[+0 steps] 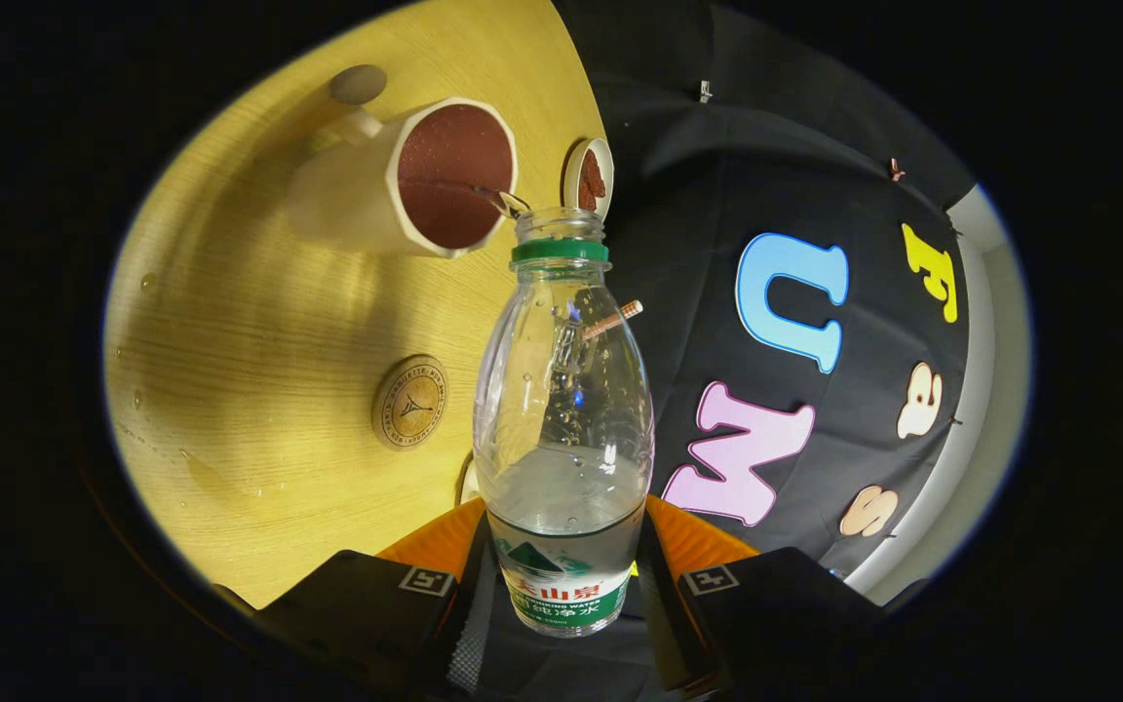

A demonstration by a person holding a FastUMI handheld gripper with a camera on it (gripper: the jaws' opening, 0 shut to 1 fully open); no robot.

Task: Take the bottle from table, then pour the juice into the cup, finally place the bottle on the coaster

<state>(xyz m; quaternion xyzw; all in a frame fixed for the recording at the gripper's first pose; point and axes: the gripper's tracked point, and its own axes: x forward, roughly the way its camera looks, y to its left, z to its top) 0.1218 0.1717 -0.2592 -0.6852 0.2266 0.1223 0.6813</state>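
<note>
A clear plastic bottle (561, 409) with a green neck ring and no cap stands between my fingers, and my gripper (561, 590) is shut on its labelled lower part. Clear liquid fills about its bottom third. The view is rolled, so the wooden table (259, 322) runs up beside the bottle. Just beyond the bottle's mouth is a white cup (425, 180) with a reddish-brown inside, and a thin stream runs from the mouth into it. A round cork coaster (409, 402) lies on the table beside the bottle's middle, nearer to me than the cup.
A small round white thing with a brown inside (589, 175) sits right behind the bottle's mouth, next to the cup. Several drops and a small wet patch (206, 473) lie on the table near the coaster. The table's edge (581, 117) meets the black cloth wall.
</note>
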